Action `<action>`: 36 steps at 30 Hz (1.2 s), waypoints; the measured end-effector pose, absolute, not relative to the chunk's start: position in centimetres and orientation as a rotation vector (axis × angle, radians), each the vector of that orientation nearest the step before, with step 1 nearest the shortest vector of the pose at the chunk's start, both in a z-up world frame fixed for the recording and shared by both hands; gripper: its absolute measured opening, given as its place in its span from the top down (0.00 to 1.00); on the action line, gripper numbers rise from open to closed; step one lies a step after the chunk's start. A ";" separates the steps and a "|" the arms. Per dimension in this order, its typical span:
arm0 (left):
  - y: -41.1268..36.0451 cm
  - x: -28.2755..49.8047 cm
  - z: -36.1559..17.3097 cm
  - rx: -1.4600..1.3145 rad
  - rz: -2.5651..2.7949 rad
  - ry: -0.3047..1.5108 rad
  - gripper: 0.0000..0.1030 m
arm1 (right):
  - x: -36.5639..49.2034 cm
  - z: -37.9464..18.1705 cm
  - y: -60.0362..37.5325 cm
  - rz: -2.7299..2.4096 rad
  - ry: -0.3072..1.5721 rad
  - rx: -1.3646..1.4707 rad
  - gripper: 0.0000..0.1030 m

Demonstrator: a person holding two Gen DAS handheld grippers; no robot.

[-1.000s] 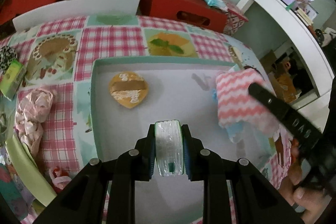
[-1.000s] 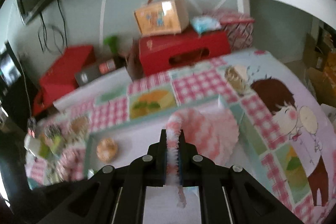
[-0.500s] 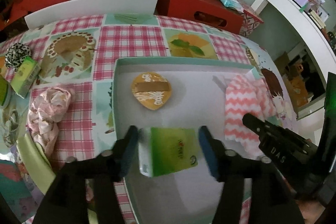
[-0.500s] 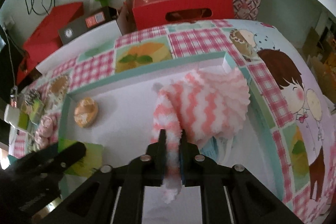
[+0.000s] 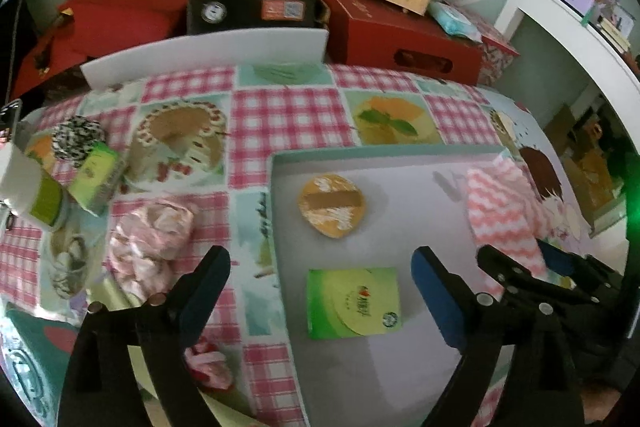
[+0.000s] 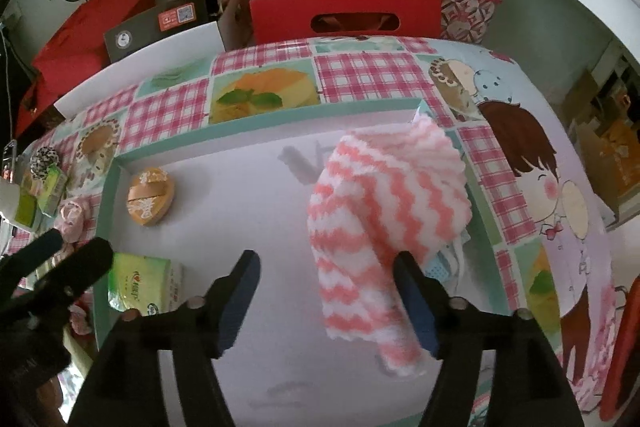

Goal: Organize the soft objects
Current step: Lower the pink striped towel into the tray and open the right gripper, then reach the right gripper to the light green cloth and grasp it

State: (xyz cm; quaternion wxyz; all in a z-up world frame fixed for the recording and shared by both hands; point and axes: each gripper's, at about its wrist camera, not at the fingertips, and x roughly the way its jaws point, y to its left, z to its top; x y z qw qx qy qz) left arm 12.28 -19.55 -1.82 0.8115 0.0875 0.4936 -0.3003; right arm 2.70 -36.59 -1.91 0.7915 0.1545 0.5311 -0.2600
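Note:
A teal-rimmed tray (image 5: 276, 211) (image 6: 108, 211) lies on the checked tablecloth. On its floor a green tissue pack (image 5: 354, 303) (image 6: 140, 287) lies flat between the fingers of my left gripper (image 5: 320, 287), whose jaws are opening and touch nothing. An orange round pad (image 5: 331, 205) (image 6: 151, 195) sits further back in the tray. A pink-and-white zigzag cloth (image 6: 384, 203) (image 5: 504, 215) is heaped at the tray's right side. My right gripper (image 6: 326, 283) is opening too. The cloth's loose end hangs against its right finger, unpinched.
Left of the tray lie a crumpled pink cloth (image 5: 152, 239), a leopard scrunchie (image 5: 78, 137), a second green pack (image 5: 96, 179) and a white-and-green cup (image 5: 32, 191). Red boxes (image 5: 400, 35) stand behind the table. A white desk (image 5: 568, 27) is on the right.
Both grippers went from shut to wide. The green pack left the left jaws and now lies flat in the tray. The cloth's edge slipped free of the right jaws.

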 end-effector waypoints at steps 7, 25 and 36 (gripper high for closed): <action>-18.8 13.0 -1.5 0.176 -0.571 1.014 0.00 | 2.5 -1.5 -36.5 -0.587 1.118 0.306 0.00; -16.5 14.3 -0.6 0.111 -0.538 0.995 0.00 | 2.2 0.6 -36.6 -0.665 0.987 0.313 0.00; -13.8 15.7 0.2 0.161 -0.459 1.016 0.00 | 4.5 0.6 -33.6 -0.578 1.007 0.269 0.00</action>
